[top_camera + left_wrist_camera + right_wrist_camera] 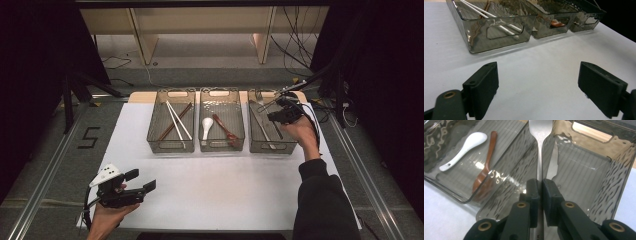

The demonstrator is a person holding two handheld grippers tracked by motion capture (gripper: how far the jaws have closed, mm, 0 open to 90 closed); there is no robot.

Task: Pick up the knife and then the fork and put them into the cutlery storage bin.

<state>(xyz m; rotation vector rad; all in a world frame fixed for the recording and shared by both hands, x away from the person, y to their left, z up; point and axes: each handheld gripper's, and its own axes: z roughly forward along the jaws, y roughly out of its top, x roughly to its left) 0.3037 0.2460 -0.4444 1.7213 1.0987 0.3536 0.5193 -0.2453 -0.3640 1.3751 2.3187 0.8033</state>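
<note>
The right gripper (281, 111) is held over the right-hand bin (288, 148) of three smoked-plastic bins at the 12 to 1 o'clock part of the white table cover (220, 185); its jaws are clamped on the handle of a metal fork (539, 150) — in the right gripper view the handle runs up between the pads towards 12 o'clock, above the wall shared by two bins. A knife (261, 126) lies in the right-hand bin; a white ceramic spoon (206, 127) and a brown wooden spoon (225, 129) lie in the middle bin (221, 146); white and brown chopsticks (176, 120) are crossed in the left-hand bin (170, 148). The left gripper (142, 181) is held at 7 o'clock — its jaws stand wide apart with nothing between them.
</note>
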